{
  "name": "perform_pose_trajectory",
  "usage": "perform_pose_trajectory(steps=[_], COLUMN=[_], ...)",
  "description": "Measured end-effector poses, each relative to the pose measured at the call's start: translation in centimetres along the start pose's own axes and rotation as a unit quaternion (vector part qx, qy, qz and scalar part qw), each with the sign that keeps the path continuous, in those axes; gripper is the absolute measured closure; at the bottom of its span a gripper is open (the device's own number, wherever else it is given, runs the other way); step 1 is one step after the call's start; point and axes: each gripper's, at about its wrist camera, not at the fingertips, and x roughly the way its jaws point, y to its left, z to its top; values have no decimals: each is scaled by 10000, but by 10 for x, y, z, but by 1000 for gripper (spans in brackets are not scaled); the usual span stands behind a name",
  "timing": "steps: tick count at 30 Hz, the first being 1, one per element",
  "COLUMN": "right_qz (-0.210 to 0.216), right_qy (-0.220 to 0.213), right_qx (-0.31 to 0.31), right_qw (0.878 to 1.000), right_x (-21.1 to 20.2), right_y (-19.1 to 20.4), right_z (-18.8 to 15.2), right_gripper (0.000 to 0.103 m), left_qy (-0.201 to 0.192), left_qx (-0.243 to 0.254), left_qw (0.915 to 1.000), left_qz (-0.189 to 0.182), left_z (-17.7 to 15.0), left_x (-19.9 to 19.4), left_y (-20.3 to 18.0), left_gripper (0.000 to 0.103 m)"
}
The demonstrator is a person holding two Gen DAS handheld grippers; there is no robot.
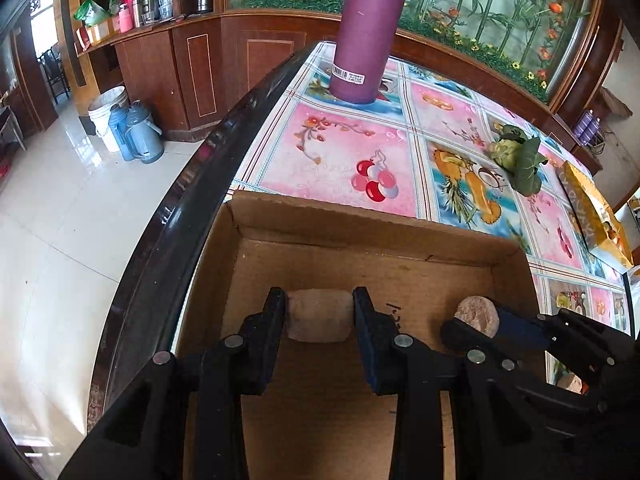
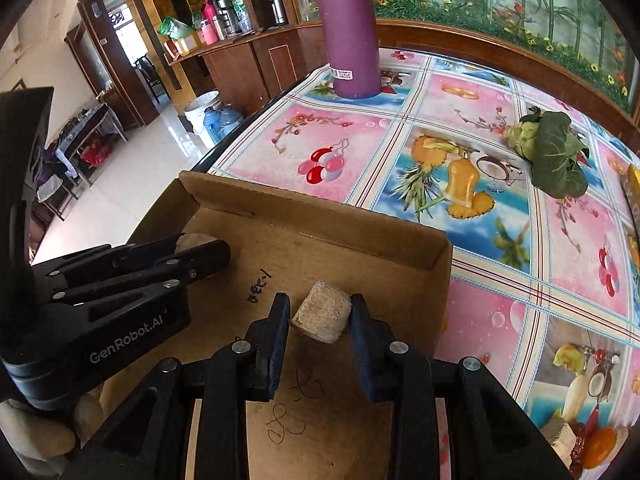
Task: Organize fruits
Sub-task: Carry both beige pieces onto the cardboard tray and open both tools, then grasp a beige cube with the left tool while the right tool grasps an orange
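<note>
Both grippers reach down into a shallow cardboard box (image 1: 360,236) that sits at the near left corner of the table (image 1: 224,148), on a tablecloth (image 1: 340,148) printed with fruit pictures. The left gripper (image 1: 320,312) has a pale, stubby chunk of fruit (image 1: 320,315) between its two fingers; the pads stand at either end of the chunk and look to be pressing on it, over the left half of the box floor. The right gripper (image 2: 320,316) has a second pale chunk (image 2: 322,314) between its fingers in the same way, tilted a little, over the right half of the box near the right wall. Whether either chunk rests on the cardboard or hangs just above it cannot be told. Farther along the table, a tall purple cylinder (image 1: 368,32) stands upright near the far left corner, and a green leafy fruit (image 1: 516,156) lies toward the far right edge. More pale and orange pieces (image 2: 592,440) lie on the cloth at the near right edge, apart from the box.
</note>
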Motion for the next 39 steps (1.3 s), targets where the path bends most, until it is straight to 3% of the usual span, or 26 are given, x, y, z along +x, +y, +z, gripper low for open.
perform_pose_trajectory(steps=[1, 3, 4, 11, 16, 20, 24, 28, 31, 34, 39], right_qz=[-13, -94, -104, -51, -9, -142, -580, -952, -976, -936, -750], right_qy=[-23, -164, -231, -707, -1107, -1328, -1383, -1146, -879, -726, -627], right_qx=[-16, -65, -64, 21, 217, 469, 762, 1079, 1293, 1385, 1376], right_qw=[10000, 9998, 9997, 9975, 9936, 9899, 9857, 9829, 9829, 9833, 9857], right_x=[-1, -7, -10, -68, -137, -190, -229, -242, -240, -233, -211], right_y=[1, 2, 3, -5, -30, -66, -113, -155, -181, -193, -199], right_z=[0, 0, -1, -8, -36, -77, -126, -174, -206, -225, -219], right_gripper=[63, 36, 33, 33, 33, 28, 27, 27, 27, 27, 29], left_qy=[-22, -90, -139, -572, -1038, -1223, -954, -528, -283, -310, -367], left_qx=[-25, -103, -136, -395, -285, 4, 148, 307, 463, 686, 1156], left_qw=[10000, 9999, 9998, 9973, 9910, 9843, 9822, 9816, 9838, 9852, 9847], left_qz=[-26, -52, -60, -236, -798, -1273, -1613, -1809, -1711, -1539, -1253], left_z=[0, 0, 0, -9, -42, -76, -104, -121, -128, -131, -132], left_x=[-3, -11, -16, -81, -140, -166, -155, -128, -104, -89, -70], left_y=[1, 3, 4, -1, -35, -74, -112, -149, -173, -191, -203], left_gripper=[64, 61, 59, 49, 33, 26, 26, 26, 26, 26, 27])
